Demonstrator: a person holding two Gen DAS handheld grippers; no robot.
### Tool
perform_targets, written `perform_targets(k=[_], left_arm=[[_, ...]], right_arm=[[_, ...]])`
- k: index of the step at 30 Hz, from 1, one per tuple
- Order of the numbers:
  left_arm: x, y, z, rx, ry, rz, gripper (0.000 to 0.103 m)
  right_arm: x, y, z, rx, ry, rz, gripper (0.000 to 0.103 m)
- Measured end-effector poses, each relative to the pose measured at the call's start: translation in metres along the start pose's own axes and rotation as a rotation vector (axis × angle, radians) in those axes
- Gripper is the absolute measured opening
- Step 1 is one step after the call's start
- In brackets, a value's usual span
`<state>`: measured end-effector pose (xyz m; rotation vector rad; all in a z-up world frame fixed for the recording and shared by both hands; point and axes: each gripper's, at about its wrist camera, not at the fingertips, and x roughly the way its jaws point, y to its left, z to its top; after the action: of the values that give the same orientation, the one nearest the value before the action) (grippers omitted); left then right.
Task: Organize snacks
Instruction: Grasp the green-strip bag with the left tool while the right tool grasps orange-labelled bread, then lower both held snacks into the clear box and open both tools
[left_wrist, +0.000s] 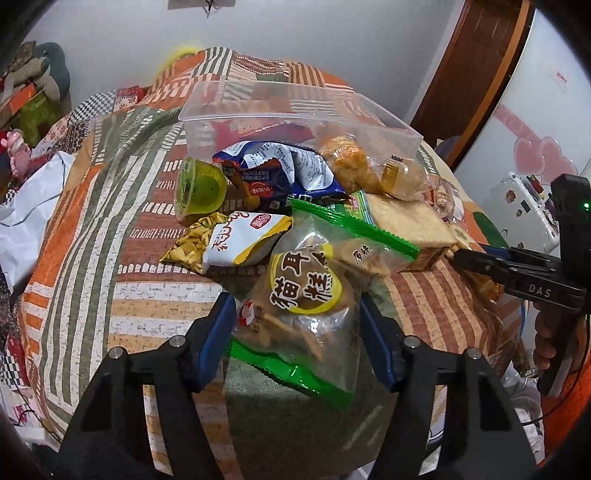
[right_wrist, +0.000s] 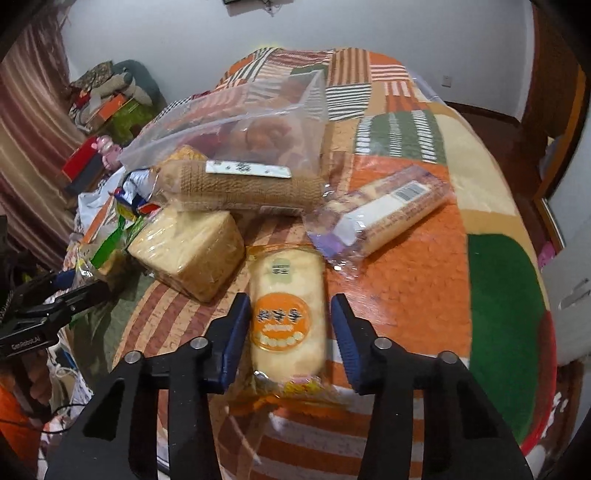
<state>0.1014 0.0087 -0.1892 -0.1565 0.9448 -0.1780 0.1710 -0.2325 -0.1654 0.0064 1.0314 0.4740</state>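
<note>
A clear bag with green seals and a round yellow label (left_wrist: 314, 288) lies on the patchwork quilt between the blue pads of my left gripper (left_wrist: 297, 325). The pads stand close at its sides without squeezing it, so the gripper is open. In the right wrist view a pale bun pack with an orange label (right_wrist: 286, 273) sits between the pads of my right gripper (right_wrist: 291, 321), which is shut on it. Behind the snack pile stands a clear plastic box (left_wrist: 207, 122) with some snacks inside.
A green jelly cup (left_wrist: 201, 188), a blue bag (left_wrist: 280, 173) and a white-and-yellow pack (left_wrist: 236, 243) lie in front of the box. A wrapped bread block (right_wrist: 188, 251), a biscuit roll (right_wrist: 251, 188) and a purple-wrapped pack (right_wrist: 384, 214) lie near the bun pack.
</note>
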Motion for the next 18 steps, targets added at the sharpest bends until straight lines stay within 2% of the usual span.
perform_targets(k=[4,18], left_arm=[[-0.005,0.001,-0.002,-0.003,-0.018,-0.006,0.061],[-0.045,-0.006,0.009,0.028,-0.131,-0.022,0.045]], right_arm=[[-0.004,0.002,0.000,-0.014,-0.021,-0.008,0.031],[-0.049,0.003,0.011,-0.011,-0.164,0.008,0.031]])
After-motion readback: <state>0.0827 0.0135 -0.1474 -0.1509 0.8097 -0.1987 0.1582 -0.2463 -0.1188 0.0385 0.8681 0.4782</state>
